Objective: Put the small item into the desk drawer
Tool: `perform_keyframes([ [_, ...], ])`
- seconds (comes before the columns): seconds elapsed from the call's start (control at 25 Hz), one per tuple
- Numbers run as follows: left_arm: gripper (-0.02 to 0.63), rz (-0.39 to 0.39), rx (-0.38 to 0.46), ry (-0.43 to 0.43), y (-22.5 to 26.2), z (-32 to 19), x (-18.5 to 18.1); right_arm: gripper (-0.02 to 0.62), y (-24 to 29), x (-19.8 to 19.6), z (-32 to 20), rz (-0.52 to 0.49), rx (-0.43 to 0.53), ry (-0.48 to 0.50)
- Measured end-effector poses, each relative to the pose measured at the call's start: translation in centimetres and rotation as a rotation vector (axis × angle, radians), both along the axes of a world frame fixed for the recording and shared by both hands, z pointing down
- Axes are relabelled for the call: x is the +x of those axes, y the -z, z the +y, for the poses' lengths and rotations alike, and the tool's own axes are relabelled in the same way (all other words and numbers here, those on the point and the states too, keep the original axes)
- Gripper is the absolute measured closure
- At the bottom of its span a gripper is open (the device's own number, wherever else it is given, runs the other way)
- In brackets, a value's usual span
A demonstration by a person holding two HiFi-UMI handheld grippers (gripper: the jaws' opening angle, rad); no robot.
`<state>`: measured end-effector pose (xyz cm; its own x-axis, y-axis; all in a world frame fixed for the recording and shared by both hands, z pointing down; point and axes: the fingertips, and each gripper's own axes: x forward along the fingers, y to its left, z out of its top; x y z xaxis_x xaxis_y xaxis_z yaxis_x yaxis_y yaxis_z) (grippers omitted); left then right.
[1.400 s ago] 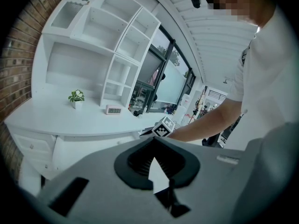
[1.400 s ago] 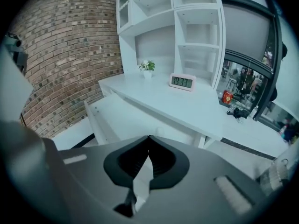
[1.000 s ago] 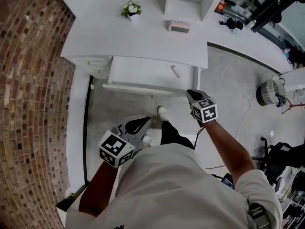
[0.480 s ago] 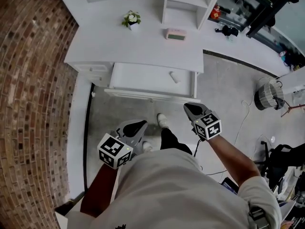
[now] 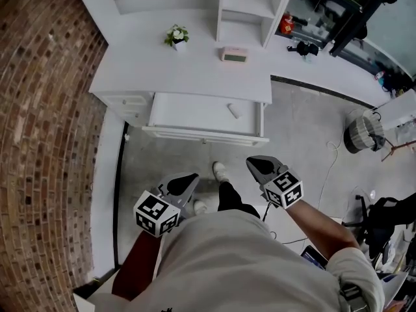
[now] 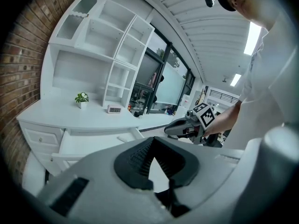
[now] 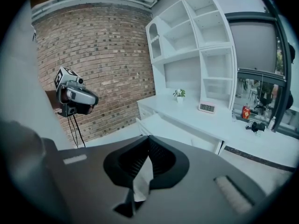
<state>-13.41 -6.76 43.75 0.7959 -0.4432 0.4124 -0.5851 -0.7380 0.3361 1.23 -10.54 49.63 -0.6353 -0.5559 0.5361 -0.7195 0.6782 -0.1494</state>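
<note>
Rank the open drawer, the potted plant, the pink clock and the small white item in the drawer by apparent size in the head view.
1. open drawer, by far the largest.
2. pink clock and potted plant: they look about alike, so I won't rank them.
3. small white item, the smallest.

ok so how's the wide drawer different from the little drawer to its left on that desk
The wide drawer is pulled out and open; the little drawer is shut. The wide drawer is much broader than the little drawer. A small white item lies in the wide drawer, while the little drawer's inside is hidden. Both are white and belong to the same desk.
</note>
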Motion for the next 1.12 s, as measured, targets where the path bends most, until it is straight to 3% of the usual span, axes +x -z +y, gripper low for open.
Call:
perform_keyframes([
  [1.12, 0.6, 0.003, -0.017, 0.02, -0.5, 1.4, -1.4, 0.584, 4.1, -4.4, 1.8, -0.058, 0.066, 0.094],
])
